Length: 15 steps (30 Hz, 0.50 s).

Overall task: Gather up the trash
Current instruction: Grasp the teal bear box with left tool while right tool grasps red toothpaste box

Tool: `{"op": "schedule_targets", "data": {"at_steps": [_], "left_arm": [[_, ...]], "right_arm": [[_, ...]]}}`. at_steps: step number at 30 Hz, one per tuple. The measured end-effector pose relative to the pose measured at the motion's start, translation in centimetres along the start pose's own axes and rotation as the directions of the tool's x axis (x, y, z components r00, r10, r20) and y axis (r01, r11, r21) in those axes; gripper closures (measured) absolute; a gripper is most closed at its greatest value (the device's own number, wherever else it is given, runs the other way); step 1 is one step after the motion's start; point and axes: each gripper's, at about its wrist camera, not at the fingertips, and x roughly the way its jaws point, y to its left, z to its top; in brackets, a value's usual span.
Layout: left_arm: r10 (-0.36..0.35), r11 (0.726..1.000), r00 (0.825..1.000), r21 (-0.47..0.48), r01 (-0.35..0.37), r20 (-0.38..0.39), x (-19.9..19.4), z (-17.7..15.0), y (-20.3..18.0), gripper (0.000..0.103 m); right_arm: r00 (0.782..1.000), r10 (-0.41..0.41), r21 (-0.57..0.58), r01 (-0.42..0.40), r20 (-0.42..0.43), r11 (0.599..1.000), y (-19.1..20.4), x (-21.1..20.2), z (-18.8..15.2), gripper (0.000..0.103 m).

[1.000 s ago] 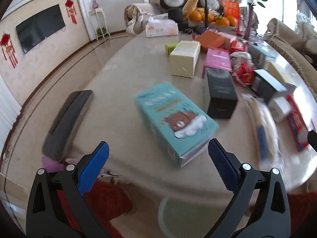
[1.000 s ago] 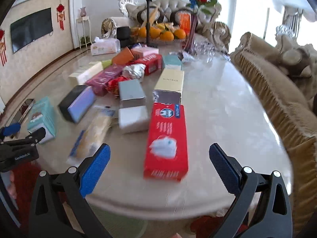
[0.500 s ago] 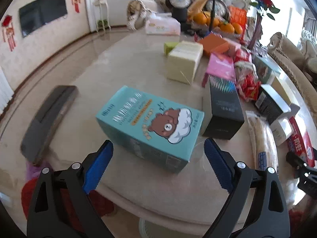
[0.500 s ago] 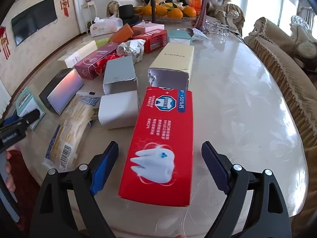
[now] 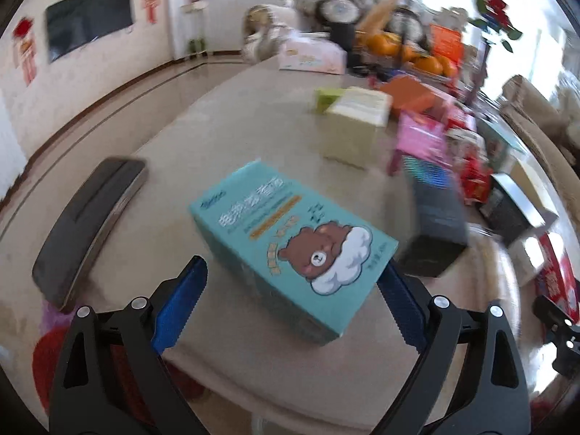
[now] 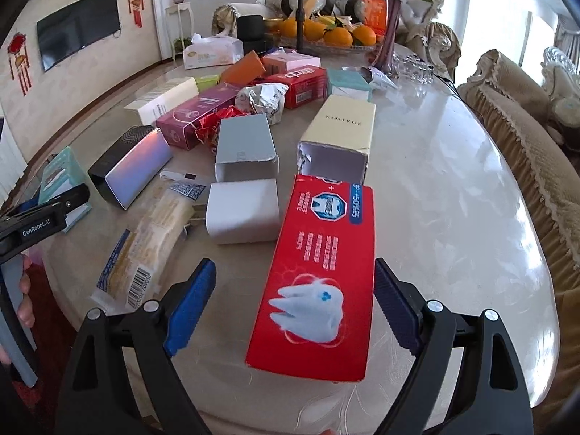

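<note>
A teal box with a bear picture (image 5: 293, 239) lies near the front edge of the marble table (image 5: 224, 134). My left gripper (image 5: 290, 308) is open, its blue pads either side of the box's near end, not touching. A red toothpaste box (image 6: 319, 275) lies at the table's front in the right wrist view. My right gripper (image 6: 295, 304) is open and straddles its near end. The teal box also shows at the far left in the right wrist view (image 6: 59, 177), with the left gripper's finger over it.
Several empty boxes crowd the table: black (image 6: 130, 166), grey (image 6: 246, 148), white (image 6: 243, 210), cream (image 6: 340, 134), pink (image 6: 203, 112). A snack wrapper (image 6: 145, 250) lies front left. Oranges (image 6: 319, 32), a tissue box (image 6: 212, 50) and a vase (image 6: 391, 29) stand at the back. A dark chair back (image 5: 90, 224) is left.
Both grippers have moved forward and lower over their boxes. The teal box now sits between the left pads, the red box between the right pads.
</note>
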Motion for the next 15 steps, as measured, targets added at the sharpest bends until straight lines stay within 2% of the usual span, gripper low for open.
{"op": "schedule_targets", "data": {"at_steps": [3,4,6,7,9,12,14,15], "left_arm": [[0.064,0.997,0.998,-0.046,-0.064,-0.006,0.4,0.2,1.0,0.013],[0.060,0.996,0.998,-0.065,-0.061,-0.011,0.4,0.3,1.2,0.013],[-0.007,0.993,1.000,-0.118,0.007,-0.001,-0.2,0.4,1.7,0.013],[-0.013,0.991,1.000,-0.130,0.015,0.015,-0.6,0.5,1.8,0.013],[0.031,0.994,0.999,-0.103,-0.027,0.034,-0.7,0.8,1.4,0.013],[0.067,0.996,0.998,-0.053,-0.066,0.006,0.5,1.1,0.8,0.013],[0.073,0.995,0.997,-0.064,-0.073,-0.010,0.9,1.0,1.0,0.025],[0.086,0.994,0.996,-0.064,-0.086,-0.002,1.0,1.0,1.1,0.039]], "right_arm": [[1.000,0.007,0.004,-0.007,0.003,1.000,-0.2,0.1,0.2,0.021],[1.000,0.008,0.000,-0.008,0.002,1.000,-0.2,0.2,0.2,0.021],[1.000,0.004,-0.011,-0.004,-0.007,1.000,-0.2,0.4,0.1,0.021],[1.000,0.001,-0.014,-0.001,-0.014,1.000,-0.2,0.7,0.0,0.021],[1.000,-0.005,-0.012,0.004,-0.020,1.000,-0.2,0.9,-0.1,0.021],[1.000,0.015,0.010,-0.015,-0.018,1.000,-0.5,1.0,-0.1,0.021],[1.000,0.019,0.005,-0.019,-0.016,1.000,-0.5,1.0,-0.1,0.021],[1.000,0.021,0.004,-0.021,-0.016,1.000,-0.6,1.0,-0.1,0.027]]}}
